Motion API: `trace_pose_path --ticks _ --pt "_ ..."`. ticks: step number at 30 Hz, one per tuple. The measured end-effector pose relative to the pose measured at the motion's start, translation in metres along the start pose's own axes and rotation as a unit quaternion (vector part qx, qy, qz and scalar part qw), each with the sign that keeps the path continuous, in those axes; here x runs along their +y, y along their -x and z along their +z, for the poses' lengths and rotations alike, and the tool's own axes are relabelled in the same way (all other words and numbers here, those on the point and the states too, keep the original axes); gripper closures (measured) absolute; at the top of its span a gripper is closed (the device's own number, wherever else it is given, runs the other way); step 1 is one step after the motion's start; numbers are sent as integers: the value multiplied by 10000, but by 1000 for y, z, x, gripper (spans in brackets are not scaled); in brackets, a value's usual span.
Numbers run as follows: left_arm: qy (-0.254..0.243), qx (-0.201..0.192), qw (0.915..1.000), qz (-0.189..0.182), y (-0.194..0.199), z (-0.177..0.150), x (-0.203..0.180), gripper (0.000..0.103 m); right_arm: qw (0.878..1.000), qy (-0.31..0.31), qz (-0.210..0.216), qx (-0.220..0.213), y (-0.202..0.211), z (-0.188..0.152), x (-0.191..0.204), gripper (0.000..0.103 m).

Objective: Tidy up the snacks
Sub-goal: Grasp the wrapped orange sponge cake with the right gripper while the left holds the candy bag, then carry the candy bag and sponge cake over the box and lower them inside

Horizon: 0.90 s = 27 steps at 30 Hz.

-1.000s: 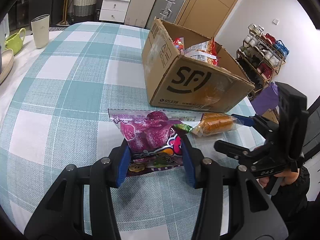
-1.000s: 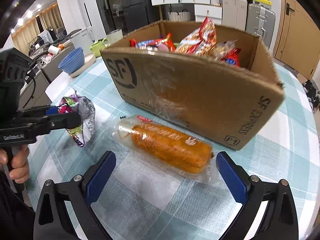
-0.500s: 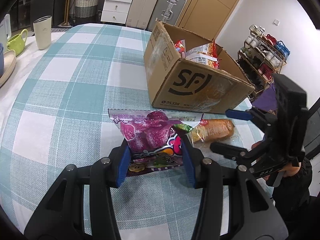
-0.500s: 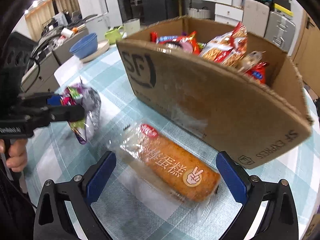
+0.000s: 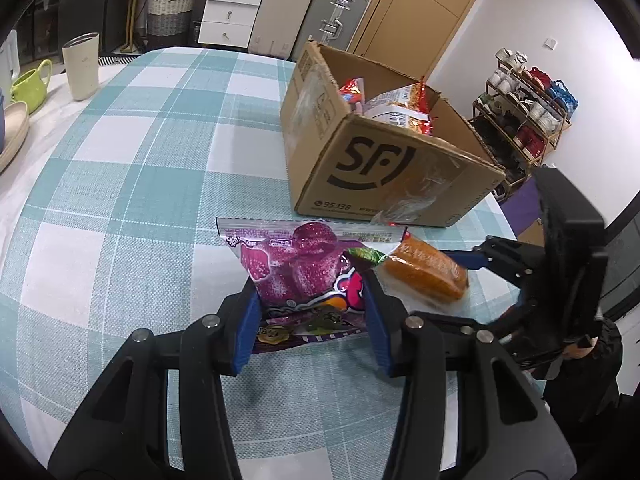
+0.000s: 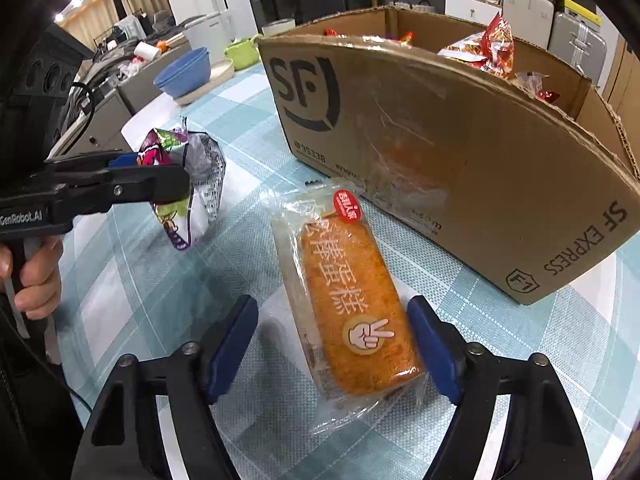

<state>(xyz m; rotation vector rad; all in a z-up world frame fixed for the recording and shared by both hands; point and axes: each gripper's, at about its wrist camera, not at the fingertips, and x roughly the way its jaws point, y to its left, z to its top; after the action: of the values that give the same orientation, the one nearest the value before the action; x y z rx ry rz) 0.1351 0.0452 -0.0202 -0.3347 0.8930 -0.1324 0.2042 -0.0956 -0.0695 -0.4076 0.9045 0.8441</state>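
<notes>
My left gripper [image 5: 310, 320] is shut on a purple candy bag [image 5: 304, 270], held just above the checked tablecloth; it also shows in the right wrist view [image 6: 188, 184]. My right gripper [image 6: 334, 354] is open, its jaws on either side of a wrapped orange cake [image 6: 352, 304] that lies on the table in front of the cardboard box [image 6: 440, 168]. The cake also shows in the left wrist view [image 5: 426, 270], right of the bag. The open box [image 5: 384, 164] holds several snack packets.
A blue bowl [image 6: 184, 74], a plate and a green cup [image 6: 240, 52] stand at the far side of the table. A tall beige cup [image 5: 82, 66] and green cup [image 5: 30, 84] are at the back left. A shoe rack [image 5: 524, 120] stands beyond the table.
My right gripper has moved in over the cake and narrowed around it, now lined up with its length. My left gripper still holds the purple bag in place.
</notes>
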Motion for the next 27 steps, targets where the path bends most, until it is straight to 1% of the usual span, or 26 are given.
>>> trace_pose_path --ticks 1,3,5,7,12,16,20,23,27 --pt "-14 -9 10000 2 1 0 -1 59 10000 -7 -49 -40 0 0 1 39" --pt "-29 -26 10000 16 3 0 -2 59 9998 -56 -124 -120 3 -3 1 62" --pt "-29 -45 10000 30 5 1 -3 59 9997 -125 -105 -208 6 -6 3 65" --pt "-43 -70 10000 45 8 1 -4 59 9993 -120 -159 -310 11 -9 3 66" --pt "-88 -137 9998 70 15 1 -8 59 9984 -185 -103 -515 25 -16 12 66" --pt "-128 -222 9996 78 23 2 -14 59 9969 -251 -79 -747 46 -20 17 66" --pt "-199 -312 9993 79 32 4 -20 59 9942 -378 -56 -1003 66 -18 18 66" --pt "-249 -380 9989 69 39 6 -25 59 9915 -468 -105 -1209 84 -17 16 66" --pt "-325 -496 9982 58 48 10 -33 59 9873 -614 -188 -1452 98 -15 12 66"
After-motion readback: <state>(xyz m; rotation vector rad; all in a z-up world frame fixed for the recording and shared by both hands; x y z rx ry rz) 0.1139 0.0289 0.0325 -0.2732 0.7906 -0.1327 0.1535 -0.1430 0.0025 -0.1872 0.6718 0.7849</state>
